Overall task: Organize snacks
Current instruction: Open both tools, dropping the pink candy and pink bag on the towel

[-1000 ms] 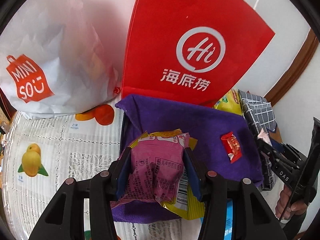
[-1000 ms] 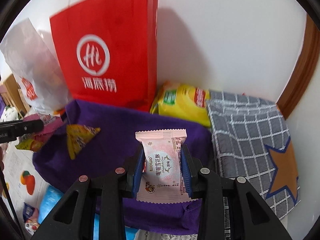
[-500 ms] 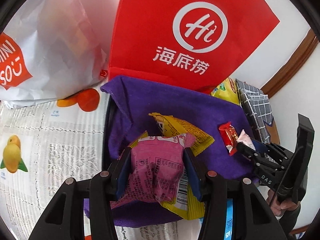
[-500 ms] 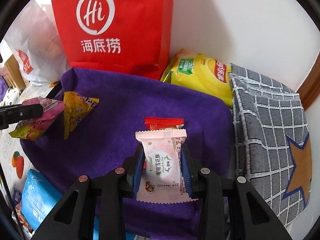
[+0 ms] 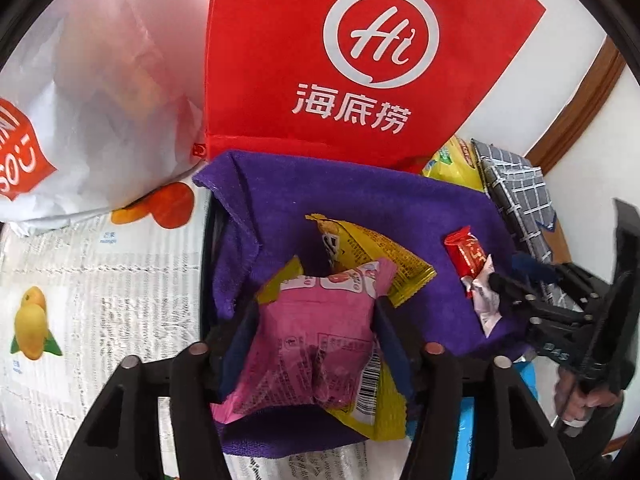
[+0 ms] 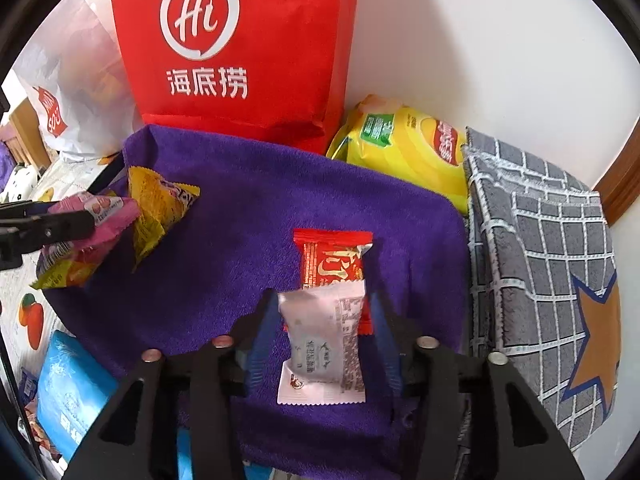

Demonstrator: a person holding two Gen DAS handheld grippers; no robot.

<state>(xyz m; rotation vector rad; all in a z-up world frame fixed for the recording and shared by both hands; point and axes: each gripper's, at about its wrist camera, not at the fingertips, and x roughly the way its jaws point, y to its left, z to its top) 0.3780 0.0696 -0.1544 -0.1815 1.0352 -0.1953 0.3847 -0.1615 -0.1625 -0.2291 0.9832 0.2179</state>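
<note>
The left tongs (image 5: 314, 334) are opening around a pink snack packet (image 5: 316, 344), which sits between the blue pads over a purple cloth (image 5: 360, 200), a yellow packet (image 5: 372, 252) just behind it; the right pad shows a gap beside the wrapper, the left I cannot tell; the right tongs (image 6: 322, 340) are opening too, their pads standing clear of a pale pink wafer packet (image 6: 324, 344) that lies on the cloth, overlapping a red candy wrapper (image 6: 332, 260); behind the cloth stands a red paper bag (image 6: 236, 48), with a yellow chip bag (image 6: 404, 152) and a grey checked cloth (image 6: 540, 240) to its right, and a white shopping bag (image 5: 88, 92) on the counter (image 5: 100, 300) to its left.
</note>
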